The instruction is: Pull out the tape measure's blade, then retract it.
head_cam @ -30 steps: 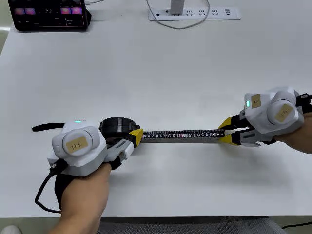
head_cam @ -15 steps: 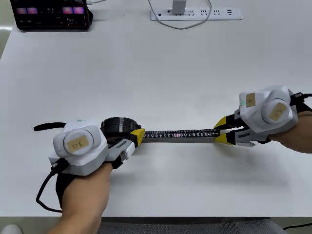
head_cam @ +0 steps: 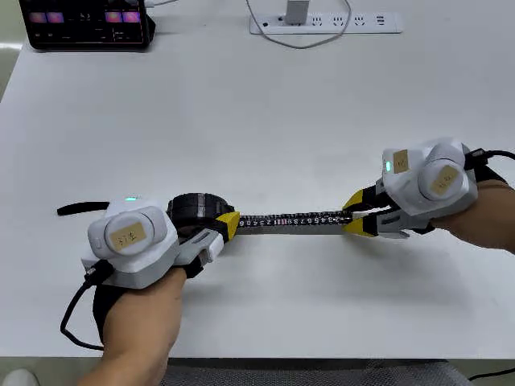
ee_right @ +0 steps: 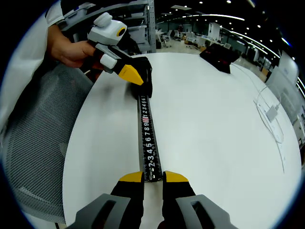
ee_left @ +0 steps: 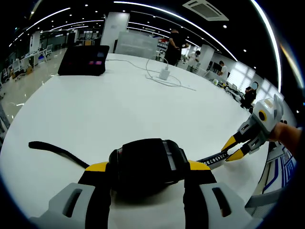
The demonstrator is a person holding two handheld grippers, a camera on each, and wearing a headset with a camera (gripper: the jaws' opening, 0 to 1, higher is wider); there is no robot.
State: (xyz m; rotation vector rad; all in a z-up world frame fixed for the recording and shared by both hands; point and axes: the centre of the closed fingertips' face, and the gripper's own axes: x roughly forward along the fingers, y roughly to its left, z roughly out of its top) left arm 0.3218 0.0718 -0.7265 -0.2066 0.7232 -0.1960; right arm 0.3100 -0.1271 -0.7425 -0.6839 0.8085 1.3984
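Left gripper (ee_left: 148, 167) clamps the tape measure case (head_cam: 193, 210), jaws pressed against its sides; right gripper (head_cam: 354, 213), well apart from the case, pinches the drawn-out blade (head_cam: 294, 219) at its tip.

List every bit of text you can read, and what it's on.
"2 3 4 5 6 7 8 9": blade, running from the right gripper toward the tape measure.
Tan stickers on it and the left gripper: handwritten, too blurred.
Tablet screen: too small to read.
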